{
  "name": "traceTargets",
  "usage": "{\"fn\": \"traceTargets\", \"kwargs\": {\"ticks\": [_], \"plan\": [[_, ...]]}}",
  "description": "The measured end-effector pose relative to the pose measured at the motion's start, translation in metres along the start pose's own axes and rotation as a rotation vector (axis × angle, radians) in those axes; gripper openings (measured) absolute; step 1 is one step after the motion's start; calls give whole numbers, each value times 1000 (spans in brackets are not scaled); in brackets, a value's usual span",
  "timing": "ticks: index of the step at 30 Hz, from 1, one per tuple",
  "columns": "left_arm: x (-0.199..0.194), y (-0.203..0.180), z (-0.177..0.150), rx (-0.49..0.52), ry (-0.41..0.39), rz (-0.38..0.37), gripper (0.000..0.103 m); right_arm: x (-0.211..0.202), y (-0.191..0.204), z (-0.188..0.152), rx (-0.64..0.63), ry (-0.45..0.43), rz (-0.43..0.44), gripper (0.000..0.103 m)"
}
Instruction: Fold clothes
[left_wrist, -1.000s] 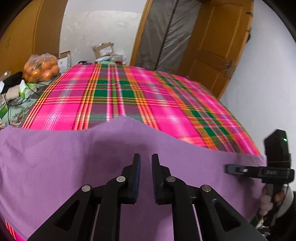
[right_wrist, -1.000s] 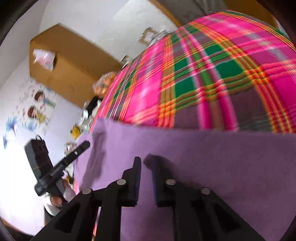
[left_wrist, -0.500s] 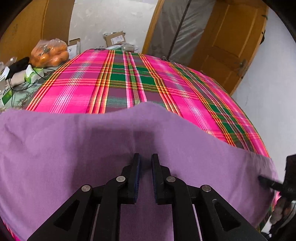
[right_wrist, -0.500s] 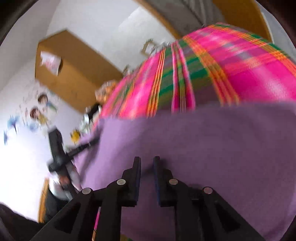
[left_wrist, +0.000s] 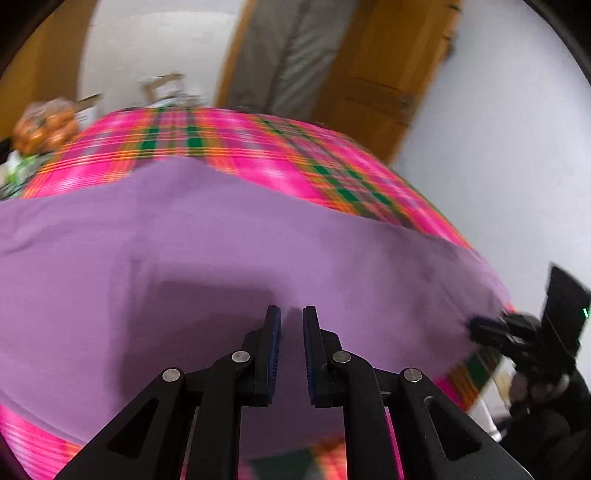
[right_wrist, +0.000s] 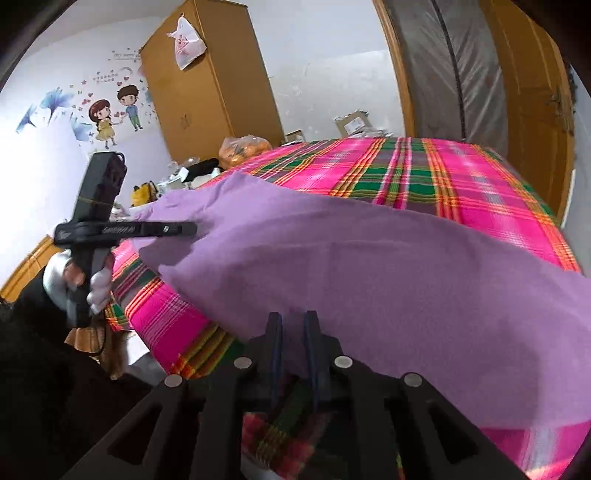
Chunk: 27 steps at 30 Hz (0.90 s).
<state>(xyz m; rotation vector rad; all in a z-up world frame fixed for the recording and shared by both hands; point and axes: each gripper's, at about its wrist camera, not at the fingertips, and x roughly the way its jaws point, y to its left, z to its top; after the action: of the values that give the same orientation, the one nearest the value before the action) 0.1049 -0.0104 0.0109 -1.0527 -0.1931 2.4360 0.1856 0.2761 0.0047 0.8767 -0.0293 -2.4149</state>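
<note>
A purple cloth (left_wrist: 258, 240) is spread wide over a bed with a pink, green and orange plaid sheet (left_wrist: 258, 147). My left gripper (left_wrist: 291, 314) is shut on the cloth's near edge, with purple fabric showing in the narrow slit between its pads. The right wrist view shows the same left gripper (right_wrist: 190, 229) holding that end of the cloth (right_wrist: 369, 258) raised above the plaid sheet (right_wrist: 443, 177). My right gripper (right_wrist: 293, 317) is shut on the near edge at the other end. In the left wrist view the right gripper (left_wrist: 474, 326) sits at the cloth's right corner.
A bag of oranges (right_wrist: 243, 146) and small clutter sit beside the bed's far left. Cardboard boxes (right_wrist: 351, 122) stand beyond the bed, and a tall wooden wardrobe (right_wrist: 207, 85) stands at the back left. A wooden door (left_wrist: 388, 74) is at the back right. A gloved hand (right_wrist: 70, 273) grips the left handle.
Both grippers carried the purple cloth forward over the bed, so it covers more of the plaid sheet. The right wrist view swung from tilted to level. The left view is blurred.
</note>
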Motion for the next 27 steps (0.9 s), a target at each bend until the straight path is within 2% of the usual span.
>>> {"fn": "traceTargets", "kwargs": {"ticks": [2, 4, 5, 7, 9, 12, 14, 16, 23, 26, 27], "plan": [[7, -22, -9, 46, 16, -67, 13, 1, 6, 4, -16, -14, -15, 14], [13, -44, -17, 113, 33, -91, 13, 7, 14, 7, -31, -16, 6, 14], [13, -48, -21, 138, 25, -77, 13, 12, 19, 6, -48, -4, 8, 14], [6, -36, -20, 118, 7, -37, 13, 16, 24, 0, -83, 12, -2, 13], [0, -25, -20, 98, -11, 3, 14, 13, 16, 0, -43, 20, 21, 13], [-9, -8, -20, 68, -38, 63, 14, 14, 4, 11, 39, 32, 8, 14], [-20, 18, -18, -9, -61, 112, 13, 19, -1, 21, 99, 31, 18, 17], [-31, 44, -15, -91, -79, 166, 13, 29, -6, 30, 136, 43, 30, 27], [-74, 134, -11, -325, -140, 433, 15, 61, -18, 63, 221, 71, 87, 27], [-103, 183, -15, -486, -205, 519, 29, 74, -13, 81, 205, 69, 114, 27], [-112, 197, -17, -528, -230, 532, 29, 78, -10, 86, 197, 69, 123, 27]]}}
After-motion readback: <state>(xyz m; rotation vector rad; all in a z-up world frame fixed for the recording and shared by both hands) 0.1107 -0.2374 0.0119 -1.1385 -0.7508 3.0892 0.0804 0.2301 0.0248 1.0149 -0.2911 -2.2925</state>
